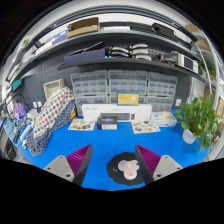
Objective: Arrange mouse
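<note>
A black mouse (127, 168) with a pale, pinkish patch on top lies on the blue table mat (110, 145). It sits between my fingers, low down and closer to the right finger (150, 160) than to the left finger (76, 162). My gripper (113, 150) is open, with blue mat showing on both sides of the mouse. Neither magenta pad touches it.
Beyond the fingers a white box-like device (108, 120) stands at the back of the mat, with flat trays (147, 127) beside it. Behind are grey drawer cabinets (110, 85) and shelves. A green plant (200, 120) stands to the right. A chair with checked cloth (50, 112) is on the left.
</note>
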